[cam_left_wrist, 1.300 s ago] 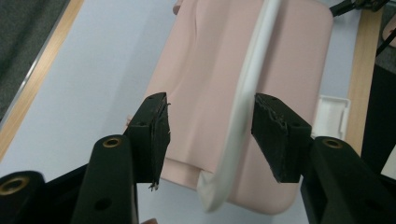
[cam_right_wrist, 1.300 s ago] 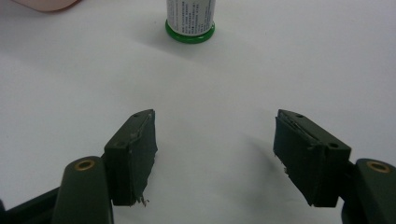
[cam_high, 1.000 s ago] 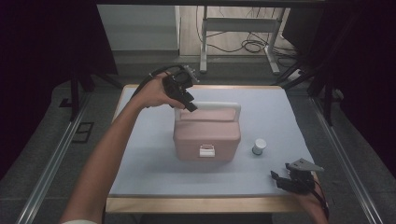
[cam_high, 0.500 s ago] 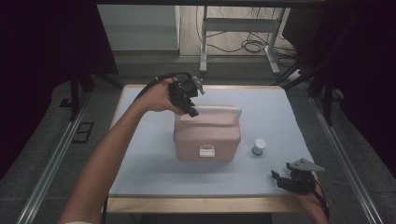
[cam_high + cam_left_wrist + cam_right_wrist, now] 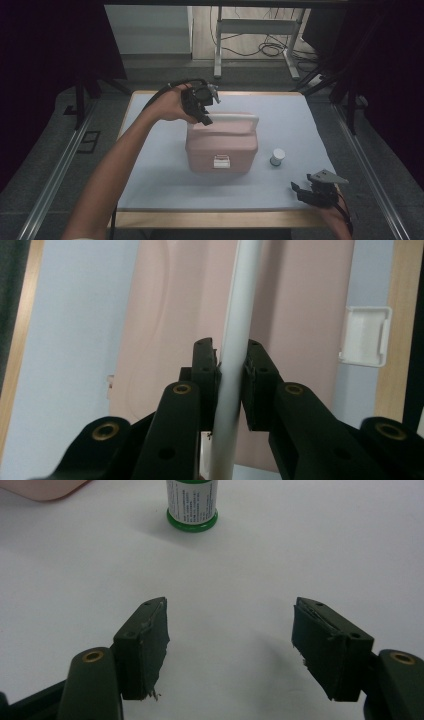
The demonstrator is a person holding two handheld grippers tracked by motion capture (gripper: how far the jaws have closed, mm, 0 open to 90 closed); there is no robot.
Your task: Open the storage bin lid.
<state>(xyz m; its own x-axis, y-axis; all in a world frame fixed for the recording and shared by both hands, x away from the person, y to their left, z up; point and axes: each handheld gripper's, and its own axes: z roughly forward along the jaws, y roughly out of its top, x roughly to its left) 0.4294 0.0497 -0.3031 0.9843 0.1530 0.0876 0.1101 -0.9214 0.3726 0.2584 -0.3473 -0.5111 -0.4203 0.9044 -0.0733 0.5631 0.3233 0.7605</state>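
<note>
White handle of the pink box, mid-worktop, was raised upright so my left tool could clamp it from above; its jaws had just been closing and pinched the bar, probably for a lift or to steady the box. Front latch was shut. Right tool lay released near the front edge, aimed at a green-capped bottle beside the box. The bottle's label print was too small to read.

closed pink box; white handle raised
</note>
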